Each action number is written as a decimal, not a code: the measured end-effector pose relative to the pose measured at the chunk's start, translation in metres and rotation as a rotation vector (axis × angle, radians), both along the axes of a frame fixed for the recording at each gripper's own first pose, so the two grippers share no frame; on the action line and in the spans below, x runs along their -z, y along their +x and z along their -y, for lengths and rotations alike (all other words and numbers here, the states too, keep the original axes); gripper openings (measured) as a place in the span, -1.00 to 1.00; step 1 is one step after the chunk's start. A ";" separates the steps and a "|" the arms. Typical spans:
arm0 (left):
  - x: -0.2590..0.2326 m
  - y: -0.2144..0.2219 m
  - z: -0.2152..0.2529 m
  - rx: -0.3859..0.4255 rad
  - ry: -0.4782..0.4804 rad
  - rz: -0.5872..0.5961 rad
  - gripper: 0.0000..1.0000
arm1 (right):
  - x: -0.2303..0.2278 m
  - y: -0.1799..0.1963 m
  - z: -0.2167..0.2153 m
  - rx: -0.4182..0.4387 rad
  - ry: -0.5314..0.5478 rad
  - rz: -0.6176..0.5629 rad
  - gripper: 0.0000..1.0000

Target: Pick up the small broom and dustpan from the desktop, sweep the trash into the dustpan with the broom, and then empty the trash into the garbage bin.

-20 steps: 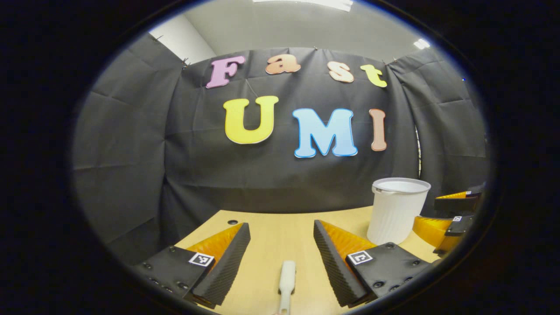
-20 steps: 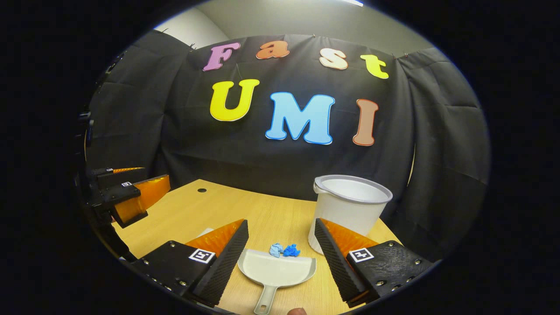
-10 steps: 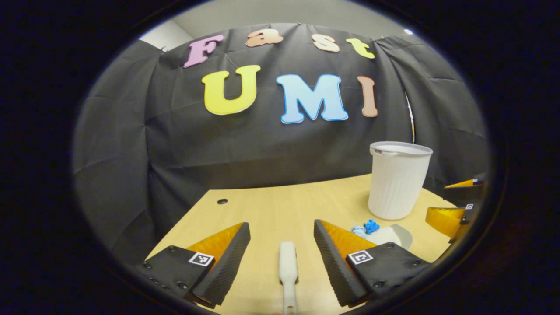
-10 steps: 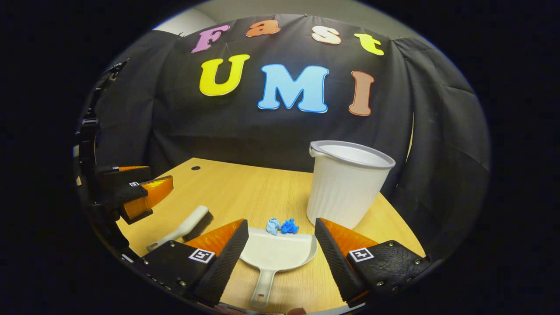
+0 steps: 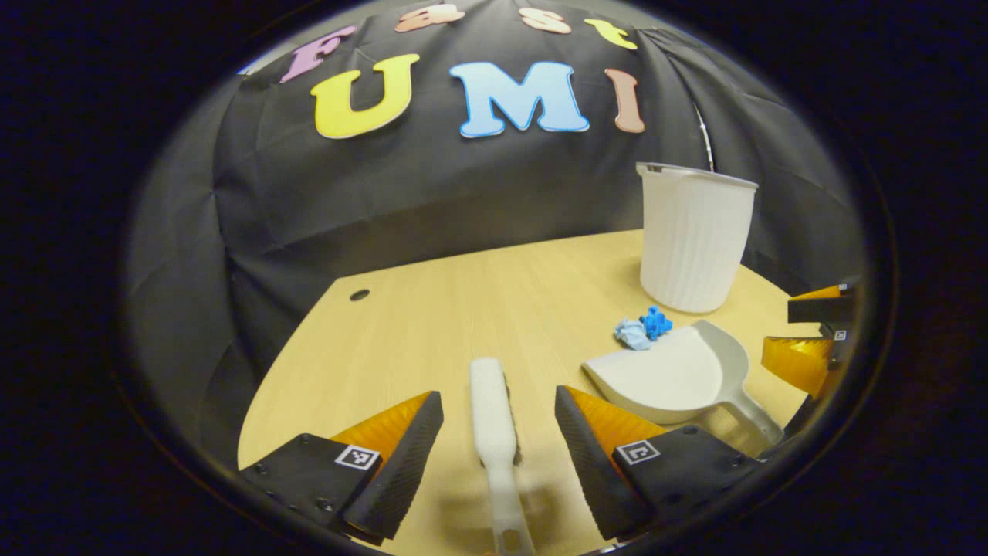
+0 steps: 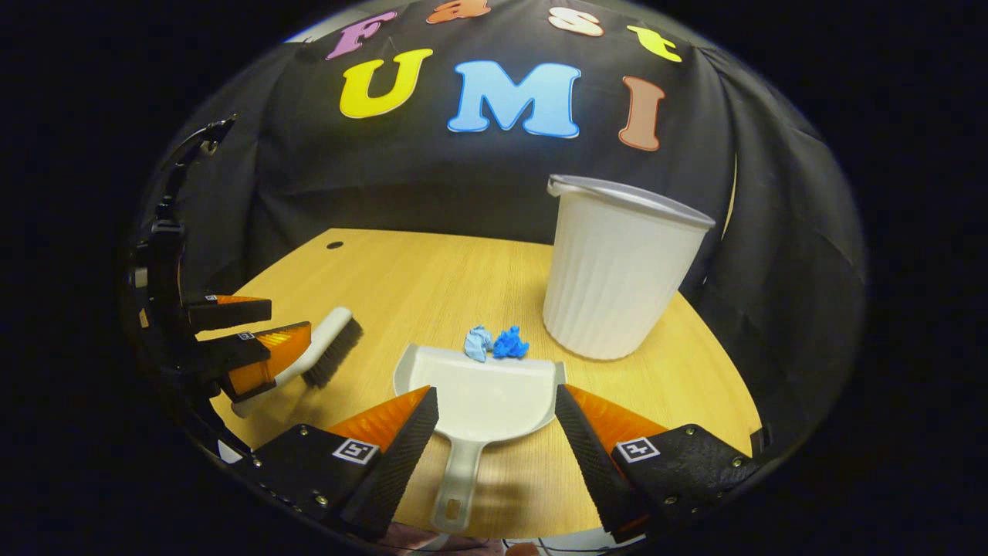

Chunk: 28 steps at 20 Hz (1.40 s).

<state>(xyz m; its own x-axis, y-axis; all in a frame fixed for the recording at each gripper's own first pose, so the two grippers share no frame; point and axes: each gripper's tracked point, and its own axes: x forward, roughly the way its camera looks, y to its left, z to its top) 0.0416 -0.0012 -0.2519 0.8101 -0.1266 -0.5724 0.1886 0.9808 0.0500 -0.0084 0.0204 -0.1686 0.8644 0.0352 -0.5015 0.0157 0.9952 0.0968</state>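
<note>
A white small broom (image 5: 492,413) lies on the wooden desktop (image 5: 432,324), its handle running back between the fingers of my left gripper (image 5: 495,394), which is open above it and not touching. The white dustpan (image 6: 482,394) lies flat with its handle (image 6: 455,486) pointing back between the fingers of my open right gripper (image 6: 495,390). Two blue crumpled scraps of trash (image 6: 495,344) sit at the dustpan's front lip. In the right gripper view the left gripper (image 6: 262,328) hangs over the broom (image 6: 328,351) at the left. In the left gripper view the dustpan (image 5: 671,371) and right gripper (image 5: 810,332) are to the right.
A white ribbed garbage bin (image 6: 617,278) stands upright just behind and right of the trash, near the desk's far right edge. A small cable hole (image 5: 359,294) marks the desk's far left. Black cloth walls close the booth behind the desk.
Both grippers have tipped down and come lower over the desk. The broom and the dustpan now lie further in between their open fingers. Nothing has been taken hold of.
</note>
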 end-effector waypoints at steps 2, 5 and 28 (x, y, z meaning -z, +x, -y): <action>0.020 0.001 -0.005 -0.011 0.004 -0.068 0.97 | 0.015 -0.007 -0.003 -0.014 0.012 -0.069 0.92; 0.043 0.002 -0.008 -0.025 0.006 -0.143 0.84 | 0.036 -0.012 -0.009 -0.041 0.017 -0.165 0.92; 0.088 0.051 0.008 0.137 0.177 -0.264 0.15 | 0.102 0.016 -0.018 -0.106 0.120 -0.406 0.00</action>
